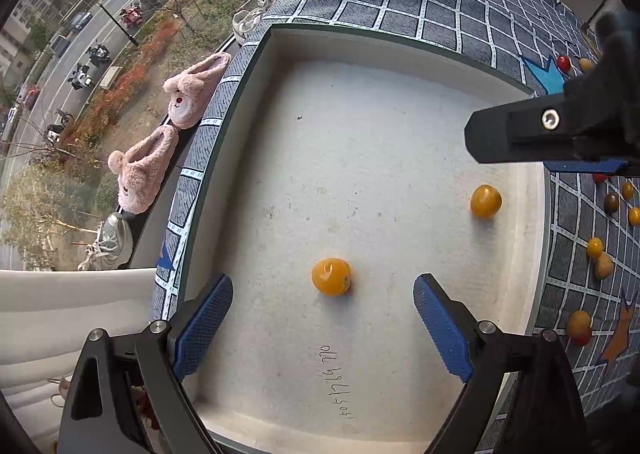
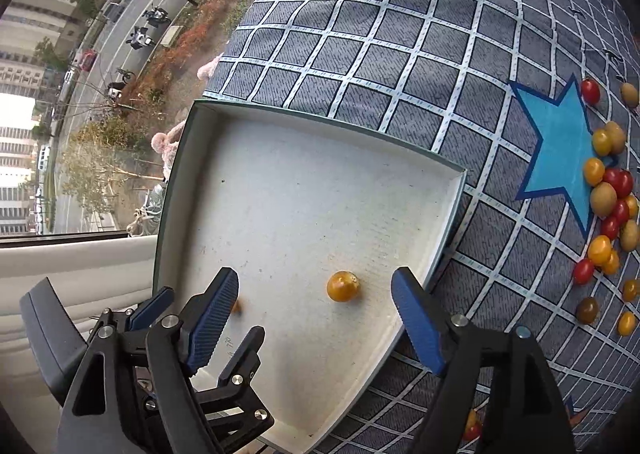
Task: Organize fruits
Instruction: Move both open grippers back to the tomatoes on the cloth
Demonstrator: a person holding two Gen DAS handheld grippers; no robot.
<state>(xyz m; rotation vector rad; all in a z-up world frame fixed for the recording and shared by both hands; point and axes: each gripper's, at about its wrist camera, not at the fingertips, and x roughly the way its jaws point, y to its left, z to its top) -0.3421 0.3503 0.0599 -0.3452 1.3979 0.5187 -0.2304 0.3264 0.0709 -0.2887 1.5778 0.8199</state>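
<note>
Basically both grippers sat over the shallow white tray (image 2: 448, 210), which lay on the grid-pattern star blanket (image 2: 360, 54) to act as the drop zone for sorted fruit. Left gripper (image 1: 323, 314) was spread wide and empty, jaws straddling 1 yellow cherry tomato (image 1: 331, 276) resting on the tray floor without touching it; my read is that this was either a fresh release or a line-up for a re-grab, can't tell which. A 2nd yellow tomato (image 1: 485, 201) sat near the tray's right wall, well apart from the 1st. Right gripper (image 2: 316, 310) was also spread and empty, hovering above that 2nd tomato (image 2: 343, 286) in its own view, with the left gripper's body crossing below-left of it. Only 2 yellow ones were in the tray, so sorting looked colour-based and early. Unsorted pile of red, yellow and brownish tomatoes (image 2: 608, 198) lay bunched on the blanket beside the blue star (image 2: 560, 158), clear of the tray on the right gripper's side, so that arm was better placed for the next fetch. Round fruit on a flat floor will likely roll, hence the low walls.
</note>
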